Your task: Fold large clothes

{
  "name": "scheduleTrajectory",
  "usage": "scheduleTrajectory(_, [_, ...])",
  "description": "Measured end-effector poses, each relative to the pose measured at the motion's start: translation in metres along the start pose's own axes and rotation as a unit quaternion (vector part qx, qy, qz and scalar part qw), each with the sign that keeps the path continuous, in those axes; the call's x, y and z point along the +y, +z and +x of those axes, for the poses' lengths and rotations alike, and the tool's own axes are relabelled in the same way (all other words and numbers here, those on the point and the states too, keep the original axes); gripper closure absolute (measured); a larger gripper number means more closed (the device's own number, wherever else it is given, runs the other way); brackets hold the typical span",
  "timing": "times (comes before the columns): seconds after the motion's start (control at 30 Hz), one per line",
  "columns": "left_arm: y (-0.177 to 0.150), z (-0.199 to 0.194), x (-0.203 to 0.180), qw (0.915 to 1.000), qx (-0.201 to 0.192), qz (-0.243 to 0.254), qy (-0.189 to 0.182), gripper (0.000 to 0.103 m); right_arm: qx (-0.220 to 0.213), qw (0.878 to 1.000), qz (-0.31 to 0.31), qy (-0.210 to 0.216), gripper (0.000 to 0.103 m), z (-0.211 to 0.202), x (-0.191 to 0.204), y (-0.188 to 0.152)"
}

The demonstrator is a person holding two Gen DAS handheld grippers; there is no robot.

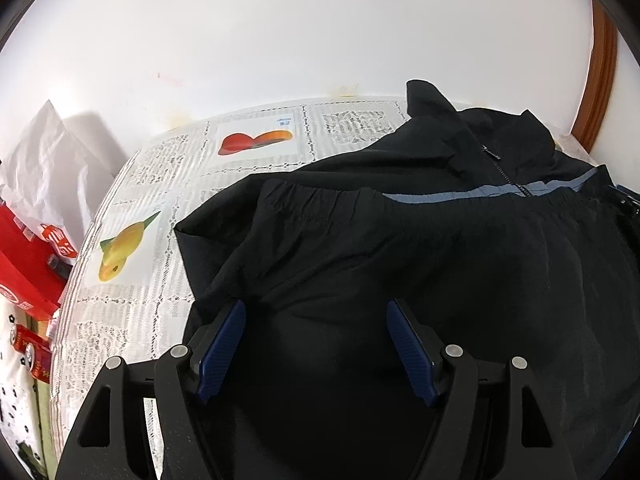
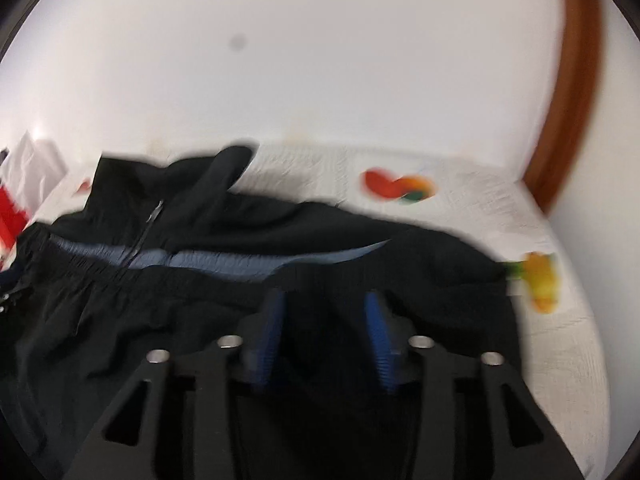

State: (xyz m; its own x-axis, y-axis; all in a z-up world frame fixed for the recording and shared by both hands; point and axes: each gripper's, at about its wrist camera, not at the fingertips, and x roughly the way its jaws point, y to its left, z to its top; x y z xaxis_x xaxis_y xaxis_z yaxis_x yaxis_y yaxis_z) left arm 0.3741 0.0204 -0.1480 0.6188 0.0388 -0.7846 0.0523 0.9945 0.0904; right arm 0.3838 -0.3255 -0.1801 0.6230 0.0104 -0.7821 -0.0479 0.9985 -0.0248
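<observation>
A black zip jacket (image 1: 420, 240) with a grey-blue stripe lies on the table, its lower part folded up over the chest; collar and zipper point toward the wall. It also shows in the right wrist view (image 2: 200, 300), blurred. My left gripper (image 1: 316, 312) is open and empty, its blue pads over the jacket's left part, near the folded edge. My right gripper (image 2: 324, 300) is open with its blue pads just above the jacket's elastic hem; nothing sits between them.
A white lace tablecloth (image 1: 132, 184) with fruit prints covers the table, which stands against a white wall. A red box (image 1: 24, 256) and white bag (image 1: 44, 152) sit off the table's left edge. A wooden door frame (image 2: 576, 80) is at the right.
</observation>
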Motion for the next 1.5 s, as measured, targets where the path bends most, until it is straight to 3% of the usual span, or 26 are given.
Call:
scheduleTrajectory(0.13, [0.001, 0.005, -0.004, 1.0, 0.003, 0.002, 0.006, 0.03, 0.045, 0.997, 0.003, -0.069, 0.051, 0.018, -0.024, -0.01])
scheduleTrajectory(0.23, [0.004, 0.007, -0.009, 1.0, 0.003, -0.001, 0.003, 0.03, 0.062, 0.996, 0.039, -0.046, 0.053, 0.028, -0.044, -0.009])
scheduleTrajectory(0.57, [-0.001, -0.011, -0.018, 0.9994, 0.006, -0.007, -0.035, 0.03, 0.057, 0.996, 0.043, -0.055, 0.053, 0.024, -0.072, -0.004])
scheduleTrajectory(0.63, [-0.006, -0.019, -0.012, 0.999, 0.008, -0.016, -0.042, 0.03, 0.048, 0.995, 0.046, -0.071, 0.052, 0.004, -0.063, -0.002])
scheduleTrajectory(0.77, [-0.023, -0.041, 0.002, 0.9986, 0.012, -0.024, -0.045, 0.03, 0.041, 0.998, 0.05, 0.01, 0.049, -0.031, -0.008, -0.003])
scheduleTrajectory(0.93, [-0.048, -0.074, 0.025, 0.9988, 0.005, -0.02, -0.043, 0.03, 0.054, 0.996, -0.025, 0.068, 0.048, -0.039, 0.097, -0.023])
scheduleTrajectory(1.0, [-0.059, -0.085, 0.035, 0.9989, 0.005, -0.023, -0.041, 0.03, 0.061, 0.996, -0.029, 0.064, 0.048, -0.034, 0.118, -0.032])
scheduleTrajectory(1.13, [-0.084, -0.106, 0.065, 0.9979, 0.005, -0.051, -0.04, 0.03, 0.075, 0.997, -0.006, -0.012, 0.048, -0.017, 0.126, -0.05])
scheduleTrajectory(1.5, [-0.144, -0.137, 0.092, 0.9944, 0.01, -0.096, -0.044, 0.03, 0.065, 0.998, -0.007, -0.014, 0.048, -0.107, 0.128, -0.13])
